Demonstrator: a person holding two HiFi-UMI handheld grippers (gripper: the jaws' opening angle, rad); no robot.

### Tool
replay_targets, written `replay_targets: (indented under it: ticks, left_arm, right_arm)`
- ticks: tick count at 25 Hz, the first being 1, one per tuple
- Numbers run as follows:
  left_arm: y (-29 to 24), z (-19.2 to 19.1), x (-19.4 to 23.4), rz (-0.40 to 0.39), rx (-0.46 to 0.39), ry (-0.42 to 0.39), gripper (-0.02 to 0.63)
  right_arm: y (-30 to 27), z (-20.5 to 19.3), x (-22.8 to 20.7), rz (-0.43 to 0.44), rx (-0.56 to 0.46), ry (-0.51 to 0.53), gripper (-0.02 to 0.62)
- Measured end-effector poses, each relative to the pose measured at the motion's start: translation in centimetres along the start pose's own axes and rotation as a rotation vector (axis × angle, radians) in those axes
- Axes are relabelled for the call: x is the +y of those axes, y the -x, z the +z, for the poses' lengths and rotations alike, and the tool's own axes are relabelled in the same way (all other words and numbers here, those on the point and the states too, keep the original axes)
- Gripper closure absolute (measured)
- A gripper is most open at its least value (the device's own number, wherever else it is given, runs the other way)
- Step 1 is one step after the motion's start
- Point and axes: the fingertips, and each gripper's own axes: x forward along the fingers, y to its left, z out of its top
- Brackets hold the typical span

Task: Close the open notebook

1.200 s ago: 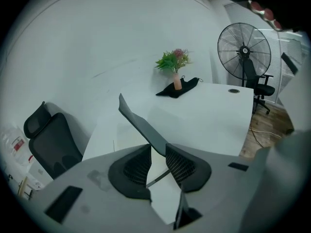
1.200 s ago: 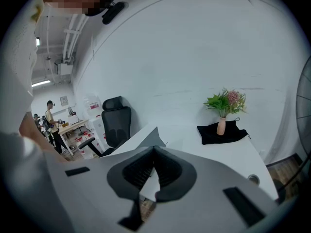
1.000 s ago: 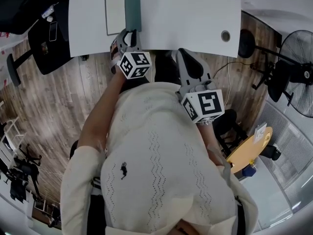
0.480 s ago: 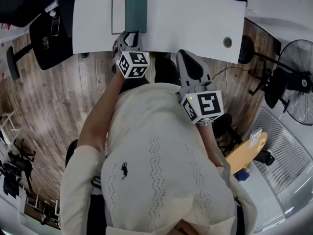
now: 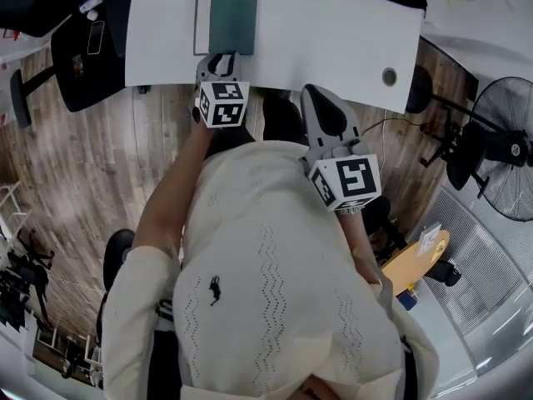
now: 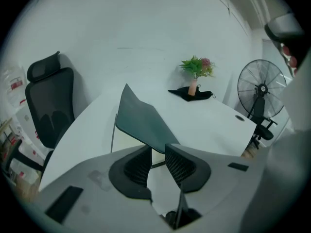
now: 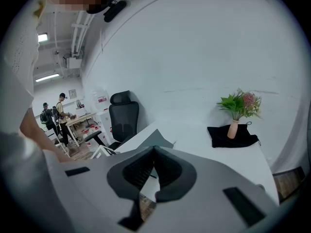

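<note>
The notebook lies at the near left of the white table (image 5: 333,32). Its dark green cover (image 5: 233,15) is lifted and tilted above a strip of white page (image 5: 201,19). My left gripper (image 5: 220,57) reaches over the table's near edge and is shut on the cover's near edge. In the left gripper view the cover (image 6: 141,123) slopes down into the narrow gap of the left gripper (image 6: 156,152), with the pale page (image 6: 124,142) beneath. My right gripper (image 5: 314,90) hangs short of the table by the person's chest, shut and empty, its pads meeting in the right gripper (image 7: 154,149) view.
A black office chair (image 5: 83,57) stands left of the table. At the table's far end a vase of flowers (image 6: 196,72) stands on a black cloth (image 6: 190,95). A cable hole (image 5: 390,77) lies near the table's right corner. A floor fan (image 5: 508,140) stands at the right.
The green cover has swung over the white page: it shows wider now and the page narrower. The left gripper has turned and moved a little toward the table. The right gripper has stayed put.
</note>
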Motion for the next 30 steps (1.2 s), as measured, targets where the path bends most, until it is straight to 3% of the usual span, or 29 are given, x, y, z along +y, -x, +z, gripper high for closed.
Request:
replay_targets:
  ticks: [4, 9, 19, 24, 30]
  left_arm:
    - [-0.3, -0.5, 0.4, -0.03, 0.006, 0.141, 0.535]
    - [-0.2, -0.6, 0.8, -0.041, 0.008, 0.26, 0.56]
    - [-0.6, -1.5, 1.5, -0.081, 0.001, 0.655, 0.577]
    - [-0.7, -2.0, 1.9, -0.083, -0.004, 0.793, 0.583]
    - [-0.9, -2.8, 2.3, -0.056, 0.014, 0.894, 0.583]
  right_arm:
    - [0.0, -0.1, -0.1, 0.001, 0.007, 0.011, 0.594]
    - [0.1, -0.3, -0.4, 0.002, 0.014, 0.016, 0.594]
    - [0.1, -0.5, -1.2, 0.026, 0.035, 0.033, 0.594]
    - [0.0, -0.4, -1.5, 0.039, 0.041, 0.041, 0.594]
    - [0.2, -0.5, -2.2, 0.045, 0.042, 0.04, 0.594]
